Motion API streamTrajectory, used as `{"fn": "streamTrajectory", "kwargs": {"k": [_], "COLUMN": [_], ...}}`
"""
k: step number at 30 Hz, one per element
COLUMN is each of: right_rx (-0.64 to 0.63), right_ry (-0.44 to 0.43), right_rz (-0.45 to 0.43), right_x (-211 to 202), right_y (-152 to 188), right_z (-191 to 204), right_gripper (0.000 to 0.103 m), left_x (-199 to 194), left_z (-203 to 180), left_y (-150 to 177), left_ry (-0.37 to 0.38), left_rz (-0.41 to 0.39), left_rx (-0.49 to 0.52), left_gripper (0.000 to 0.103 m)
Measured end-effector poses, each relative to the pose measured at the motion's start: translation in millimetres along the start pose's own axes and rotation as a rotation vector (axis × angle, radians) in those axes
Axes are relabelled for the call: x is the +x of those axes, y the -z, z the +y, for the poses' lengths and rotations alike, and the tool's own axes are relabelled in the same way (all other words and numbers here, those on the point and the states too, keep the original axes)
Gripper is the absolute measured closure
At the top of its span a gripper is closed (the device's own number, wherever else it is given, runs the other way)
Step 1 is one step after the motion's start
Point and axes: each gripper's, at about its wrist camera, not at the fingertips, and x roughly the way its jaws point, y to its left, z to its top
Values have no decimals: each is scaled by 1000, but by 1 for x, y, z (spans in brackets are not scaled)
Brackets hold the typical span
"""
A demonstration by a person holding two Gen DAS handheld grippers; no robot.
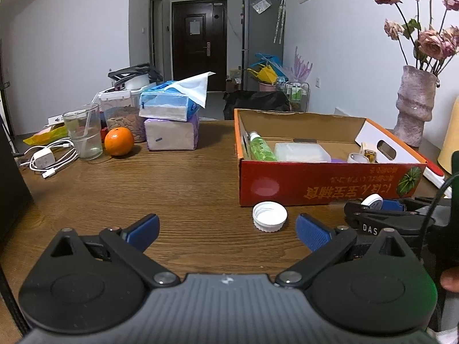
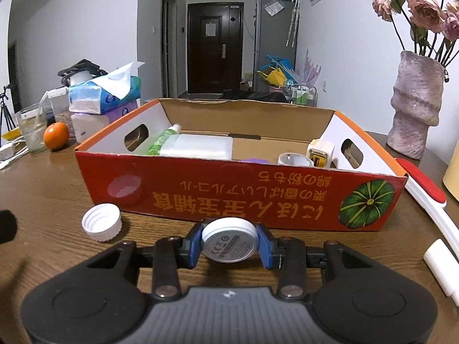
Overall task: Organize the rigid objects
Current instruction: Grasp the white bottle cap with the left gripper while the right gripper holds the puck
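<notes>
A red cardboard box (image 2: 229, 189) stands open on the wooden table. Inside lie a green bottle (image 2: 163, 140), a clear plastic case (image 2: 198, 146), a white ring (image 2: 295, 159) and a white plug (image 2: 320, 152). My right gripper (image 2: 229, 242) is shut on a white round disc (image 2: 229, 243), held just in front of the box's near wall; the disc (image 1: 372, 201) also shows at the right of the left wrist view. A white bottle cap (image 1: 269, 217) lies on the table by the box's front left corner. My left gripper (image 1: 226, 223) stands open and holds nothing, just short of the cap.
At the back left are an orange (image 1: 119, 141), a glass (image 1: 83, 134), stacked tissue packs (image 1: 170, 120) and a white charger with cable (image 1: 46, 157). A pink vase (image 2: 416, 109) with dried roses stands right of the box. A red and white brush (image 2: 424, 197) lies beside it.
</notes>
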Motion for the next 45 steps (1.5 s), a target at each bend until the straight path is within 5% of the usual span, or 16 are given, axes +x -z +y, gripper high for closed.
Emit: {"fn": "streamTrajectory", "kwargs": {"k": [23, 45], "right_rx": [40, 56], "right_ry": [-27, -21], "right_rz": [-52, -60], "right_x": [-33, -27], "right_y": [7, 3], "right_z": [-46, -88], "right_gripper": [64, 64], "left_x": [47, 96], "left_z": [-42, -47], "left_y": [0, -9], "left_ry": [51, -11], "left_rz": [114, 164], "left_rx": [23, -24], "left_gripper": [0, 1]}}
